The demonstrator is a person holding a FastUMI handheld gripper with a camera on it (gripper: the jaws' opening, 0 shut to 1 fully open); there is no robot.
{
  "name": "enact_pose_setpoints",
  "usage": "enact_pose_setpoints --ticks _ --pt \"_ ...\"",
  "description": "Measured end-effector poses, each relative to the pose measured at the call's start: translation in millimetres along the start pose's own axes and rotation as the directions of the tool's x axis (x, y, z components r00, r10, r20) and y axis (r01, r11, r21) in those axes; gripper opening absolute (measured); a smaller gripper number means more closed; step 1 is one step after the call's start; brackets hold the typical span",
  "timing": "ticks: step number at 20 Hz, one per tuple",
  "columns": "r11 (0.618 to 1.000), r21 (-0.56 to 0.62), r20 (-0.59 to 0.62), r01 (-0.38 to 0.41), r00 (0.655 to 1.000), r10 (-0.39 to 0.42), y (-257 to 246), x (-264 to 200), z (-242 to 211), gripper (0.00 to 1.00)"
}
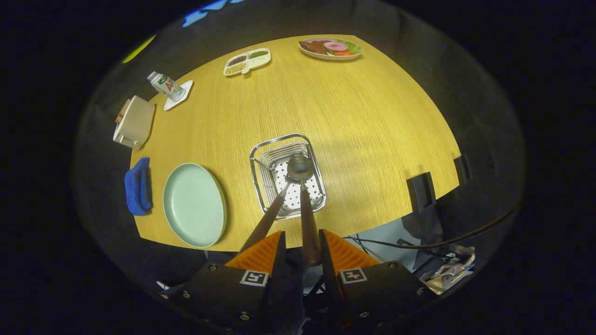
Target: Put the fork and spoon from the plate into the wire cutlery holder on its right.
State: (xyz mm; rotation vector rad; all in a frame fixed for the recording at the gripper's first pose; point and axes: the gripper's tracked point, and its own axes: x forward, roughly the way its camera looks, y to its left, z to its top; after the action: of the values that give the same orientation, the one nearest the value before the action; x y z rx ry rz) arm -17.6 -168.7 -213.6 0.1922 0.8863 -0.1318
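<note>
Gripper [300,253] high over table [372,139], fingers [260,253] part-open. Spoon [302,204] handle between them, close against one finger; grip by both not confirmable. Spoon bowl over holder [286,174]. Fork [267,218] handle leaning out of holder. Plate [193,204] just beside holder, bare.

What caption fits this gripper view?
Fingers grip a wooden-handled spoon over the wire cutlery holder, fork handle already inside, pale green plate beside.

Wooden table [372,116] carrying pale green plate [194,204], wire cutlery holder [260,160], blue cloth [138,186], divided snack tray [247,61], food plate [329,49], coaster [179,95] under bottle [165,85].
</note>
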Motion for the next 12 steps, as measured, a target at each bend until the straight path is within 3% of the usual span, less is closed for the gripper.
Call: enact_pose_setpoints --ticks 3,12 --pt "1.000 0.015 0.007 -0.007 1.000 0.006 0.8 -1.4 0.3 0.45" --pt "0.999 0.036 0.032 -0.008 0.999 0.007 -3.6 -3.8 5.6 0.45"
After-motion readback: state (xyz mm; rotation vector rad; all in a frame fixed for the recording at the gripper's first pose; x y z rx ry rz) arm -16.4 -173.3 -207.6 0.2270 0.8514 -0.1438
